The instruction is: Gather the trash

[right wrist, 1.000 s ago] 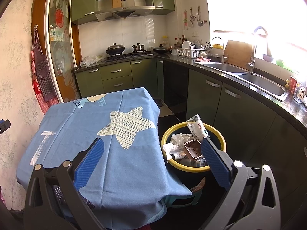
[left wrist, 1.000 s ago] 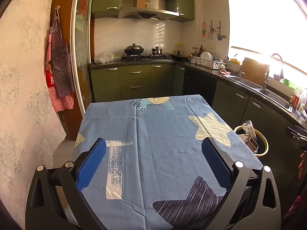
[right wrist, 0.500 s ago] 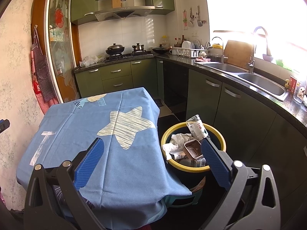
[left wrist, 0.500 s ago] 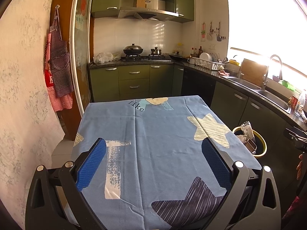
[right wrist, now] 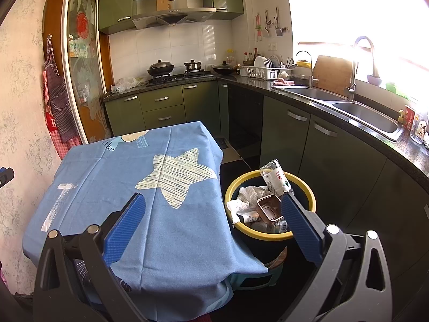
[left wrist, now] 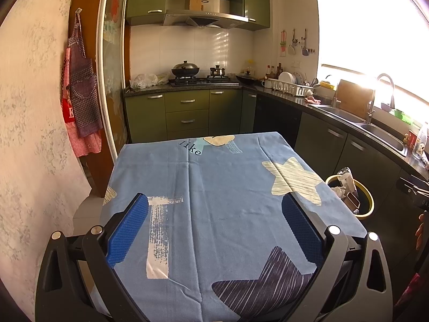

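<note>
A yellow-rimmed dark bin [right wrist: 269, 234] stands on the floor right of the table, filled with a plastic bottle [right wrist: 276, 178], crumpled white paper [right wrist: 249, 198] and a brown tray [right wrist: 269, 209]. The same bin [left wrist: 362, 212] shows at the right of the left wrist view. My left gripper [left wrist: 214, 228] hangs open over the blue tablecloth [left wrist: 214, 187] with nothing between its blue pads. My right gripper [right wrist: 211, 225] is open too, above the table's right edge, its right finger in front of the bin. No loose trash shows on the tablecloth [right wrist: 128, 177].
Green cabinets and a dark counter [right wrist: 335, 112] with a double sink [right wrist: 348, 107] run along the right. A stove with pots [left wrist: 198, 75] stands at the back. Aprons [left wrist: 80, 99] hang on the left wall. The other gripper's edge and a hand [left wrist: 419, 228] show at far right.
The left wrist view has drifted back slightly, so the table and bin sit a little lower and farther. The right gripper has not moved.
</note>
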{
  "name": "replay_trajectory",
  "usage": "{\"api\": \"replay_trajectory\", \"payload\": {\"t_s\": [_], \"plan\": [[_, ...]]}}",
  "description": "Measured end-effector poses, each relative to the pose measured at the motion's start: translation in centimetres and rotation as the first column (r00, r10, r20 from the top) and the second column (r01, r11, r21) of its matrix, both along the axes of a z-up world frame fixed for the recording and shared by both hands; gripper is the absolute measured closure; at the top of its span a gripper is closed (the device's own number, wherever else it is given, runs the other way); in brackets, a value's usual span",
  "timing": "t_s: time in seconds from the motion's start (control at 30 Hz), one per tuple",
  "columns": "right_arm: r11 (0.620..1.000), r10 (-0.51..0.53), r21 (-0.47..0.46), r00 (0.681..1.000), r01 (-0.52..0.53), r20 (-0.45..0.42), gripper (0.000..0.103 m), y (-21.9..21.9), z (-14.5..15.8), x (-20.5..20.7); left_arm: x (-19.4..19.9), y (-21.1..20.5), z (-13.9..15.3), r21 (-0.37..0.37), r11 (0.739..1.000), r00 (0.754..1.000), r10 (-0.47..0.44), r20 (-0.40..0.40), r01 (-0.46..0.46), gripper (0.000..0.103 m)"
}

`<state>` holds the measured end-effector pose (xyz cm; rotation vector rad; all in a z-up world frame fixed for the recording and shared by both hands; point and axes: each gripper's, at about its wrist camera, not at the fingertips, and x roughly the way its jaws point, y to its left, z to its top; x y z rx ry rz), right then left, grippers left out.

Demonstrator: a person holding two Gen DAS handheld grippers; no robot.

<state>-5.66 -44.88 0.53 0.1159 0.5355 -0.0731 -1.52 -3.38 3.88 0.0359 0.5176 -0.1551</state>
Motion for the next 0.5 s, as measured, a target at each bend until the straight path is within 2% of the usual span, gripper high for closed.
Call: {"api": "replay_trajectory", "payload": {"t_s": [0.5], "plan": [[1.0, 0.0, -0.001, 1.0, 0.0, -0.003, 0.007, 0.12, -0.25, -0.07, 0.24, -0.07, -0.32, 0.004, 1.0, 1.0, -0.008, -0.01, 0.008, 0.005]]}}
